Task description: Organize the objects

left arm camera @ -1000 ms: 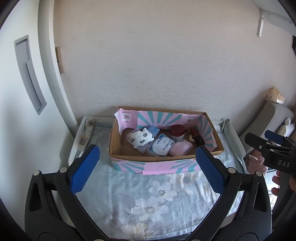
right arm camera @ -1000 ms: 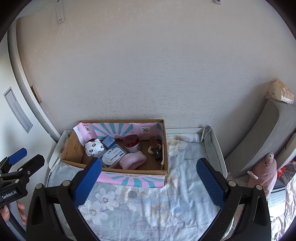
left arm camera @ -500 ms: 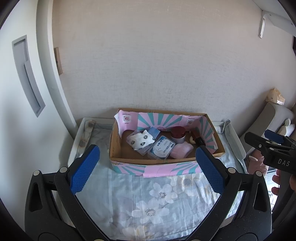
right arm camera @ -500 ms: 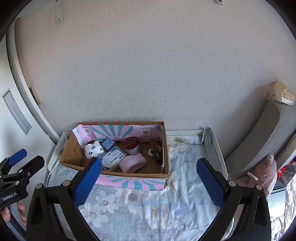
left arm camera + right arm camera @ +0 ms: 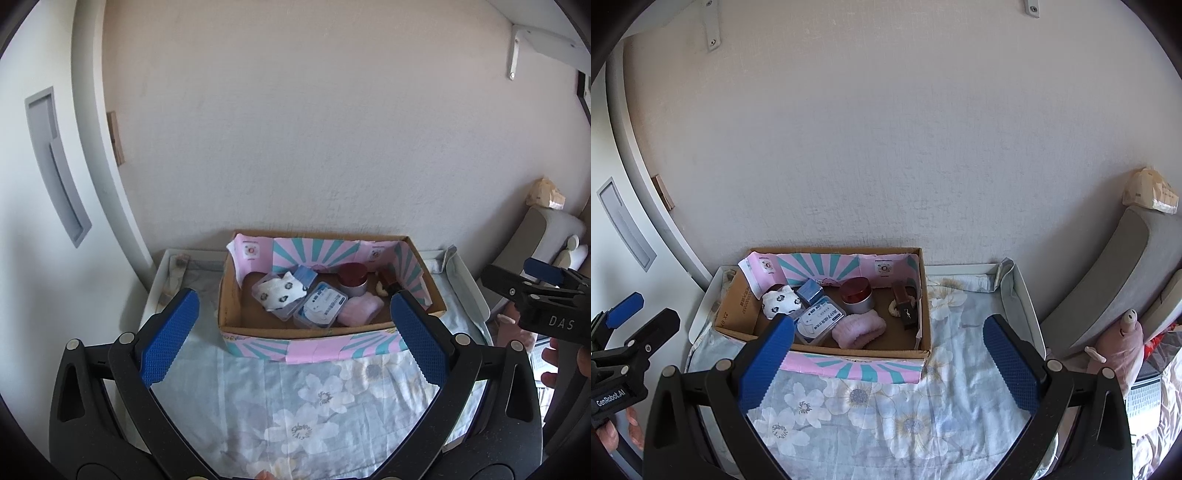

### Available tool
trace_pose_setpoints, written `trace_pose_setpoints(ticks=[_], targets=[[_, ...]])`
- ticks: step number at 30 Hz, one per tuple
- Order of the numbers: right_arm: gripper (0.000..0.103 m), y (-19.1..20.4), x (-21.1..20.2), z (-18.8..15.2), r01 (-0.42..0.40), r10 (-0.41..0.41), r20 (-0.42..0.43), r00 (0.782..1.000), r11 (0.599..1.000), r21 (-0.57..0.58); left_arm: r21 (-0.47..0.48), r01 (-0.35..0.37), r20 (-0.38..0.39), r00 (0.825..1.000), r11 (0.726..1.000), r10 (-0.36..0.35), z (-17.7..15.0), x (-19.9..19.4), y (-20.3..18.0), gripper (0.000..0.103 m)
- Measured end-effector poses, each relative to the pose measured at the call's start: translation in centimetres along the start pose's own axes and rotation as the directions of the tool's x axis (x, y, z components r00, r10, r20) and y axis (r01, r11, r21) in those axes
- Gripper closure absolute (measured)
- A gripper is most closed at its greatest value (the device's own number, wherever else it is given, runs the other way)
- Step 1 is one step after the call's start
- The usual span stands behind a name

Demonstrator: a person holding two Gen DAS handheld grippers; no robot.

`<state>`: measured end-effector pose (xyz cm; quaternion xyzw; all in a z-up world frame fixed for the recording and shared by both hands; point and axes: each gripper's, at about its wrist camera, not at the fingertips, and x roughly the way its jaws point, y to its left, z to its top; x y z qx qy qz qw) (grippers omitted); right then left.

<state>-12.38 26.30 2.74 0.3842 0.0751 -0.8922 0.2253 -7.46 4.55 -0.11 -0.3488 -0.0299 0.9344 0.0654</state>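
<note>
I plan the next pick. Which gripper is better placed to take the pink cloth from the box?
Left, probably. The left gripper frames the pink cloth; the right gripper centres beside the box.

Both grippers hung level side by side, the left gripper with its blue-padded fingers spread wide and nothing between them, the right gripper spread just as wide and empty, each gripped from below by a hand with fingertips barely showing.
</note>
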Motion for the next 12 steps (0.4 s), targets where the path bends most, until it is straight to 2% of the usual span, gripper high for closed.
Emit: trace_pose_setpoints(ticks=[6, 12], targets=[[0.001, 0.5, -0.36, 0.1, 0.002, -0.002, 0.014, 1.0, 1.0, -0.014, -0.069, 0.029, -0.001, 1.0, 0.997, -0.029, -0.31, -0.1, 0.78, 0.0], [0.001, 0.51, -0.39, 0.02, 0.001, -0.001, 0.007, 1.0, 1.0, -0.012, -0.072, 0.022, 0.019, 1.0, 0.997, -0.021, -0.46, -0.36, 0.99, 0.0]])
